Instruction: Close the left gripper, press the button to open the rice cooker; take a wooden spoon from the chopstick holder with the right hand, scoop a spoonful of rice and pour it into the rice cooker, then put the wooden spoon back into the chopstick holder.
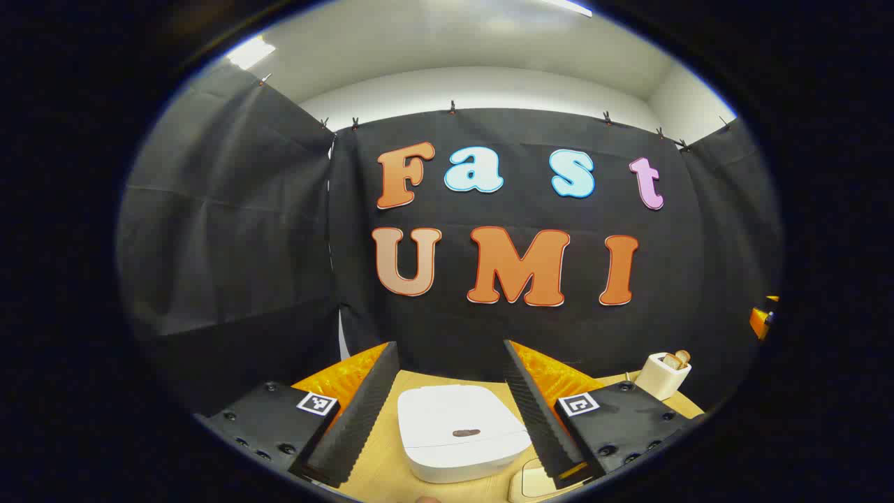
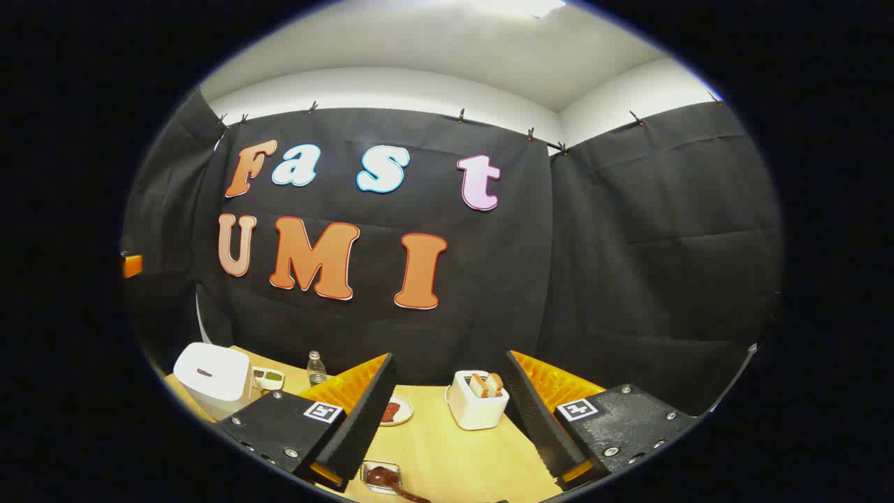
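The surface (image 1: 380,468) is pale wood, and on it the cooker (image 1: 461,429) is the biggest thing, sitting between the fingers of the left gripper (image 1: 450,412) at about 6 o'clock in the left gripper view. It is a white, rounded box with its lid flat down and a small dark oval button (image 1: 466,433) near the front edge of the lid. In the right gripper view the cooker sits far off at 8 o'clock. By my reading the task has not begun: the lid is down, the button is unpressed, and the left gripper stands wide apart when it must first be closed. The holder (image 2: 476,405) is a smaller white box at 6 o'clock in the right gripper view, ahead of the right gripper (image 2: 447,412), whose fingers are also spread wide with nothing between them. Pale wooden tops stick up from the holder, one presumably the spoon, though I cannot tell which. Smaller still are a clear bottle (image 2: 316,367) at 7 o'clock, a small plate (image 2: 395,411) with something brown, and a clear dish (image 2: 380,475) with a dark spoon at the bottom edge. Everything remains: pressing, taking the spoon, scooping, pouring, returning it.
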{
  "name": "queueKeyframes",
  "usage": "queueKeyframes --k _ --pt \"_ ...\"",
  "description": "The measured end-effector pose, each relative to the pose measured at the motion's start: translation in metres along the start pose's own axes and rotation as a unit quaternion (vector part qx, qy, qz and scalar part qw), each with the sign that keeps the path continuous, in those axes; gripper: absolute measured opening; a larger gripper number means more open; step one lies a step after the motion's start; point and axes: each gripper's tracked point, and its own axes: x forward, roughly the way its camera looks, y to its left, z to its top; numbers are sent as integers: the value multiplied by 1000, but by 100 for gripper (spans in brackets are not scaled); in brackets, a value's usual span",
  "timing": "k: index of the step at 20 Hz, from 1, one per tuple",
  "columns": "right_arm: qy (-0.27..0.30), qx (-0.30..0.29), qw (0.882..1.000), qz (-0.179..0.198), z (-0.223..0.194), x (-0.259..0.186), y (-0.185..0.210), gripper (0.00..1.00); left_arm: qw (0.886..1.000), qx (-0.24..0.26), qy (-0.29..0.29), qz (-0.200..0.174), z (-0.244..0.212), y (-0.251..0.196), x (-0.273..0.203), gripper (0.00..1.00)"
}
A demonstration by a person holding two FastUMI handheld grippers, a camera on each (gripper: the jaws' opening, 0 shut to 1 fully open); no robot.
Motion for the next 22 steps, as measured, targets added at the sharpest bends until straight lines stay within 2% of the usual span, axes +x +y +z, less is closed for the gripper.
queueKeyframes --k 1,4,6,7,9,12,15,16,18,21,22 --pt "1 4 1000 -1 1 -1 -1 99 1000 -9 -3 0 3 5 0 99" --pt "0 4 1000 -4 4 0 -4 92 1000 -6 -1 4 4 12 -3 99" --pt "-2 -1 1000 -1 6 2 -7 93 1000 -20 3 -5 2 3 -6 99" --pt "3 0 1000 1 4 4 -11 99 1000 -24 7 -4 0 1 -7 99" --pt "10 13 1000 8 2 8 -19 96 1000 -20 -3 9 8 1 -11 99" --pt "7 18 1000 4 0 17 -34 96 999 -6 -27 26 18 -5 -18 99" --pt "5 2 1000 6 -5 20 -45 96 999 -11 -10 35 6 -18 -23 99" --pt "5 -1 1000 10 -7 20 -47 99 999 -15 -2 30 2 -24 -25 99" --pt "4 -3 1000 13 -10 21 -54 96 999 -14 10 28 -4 -35 -31 99" --pt "7 -2 1000 14 -13 25 -59 96 999 11 1 32 4 -40 -32 76" --pt "5 -1 1000 22 -11 25 -55 93 999 22 -2 37 5 -39 -31 71"
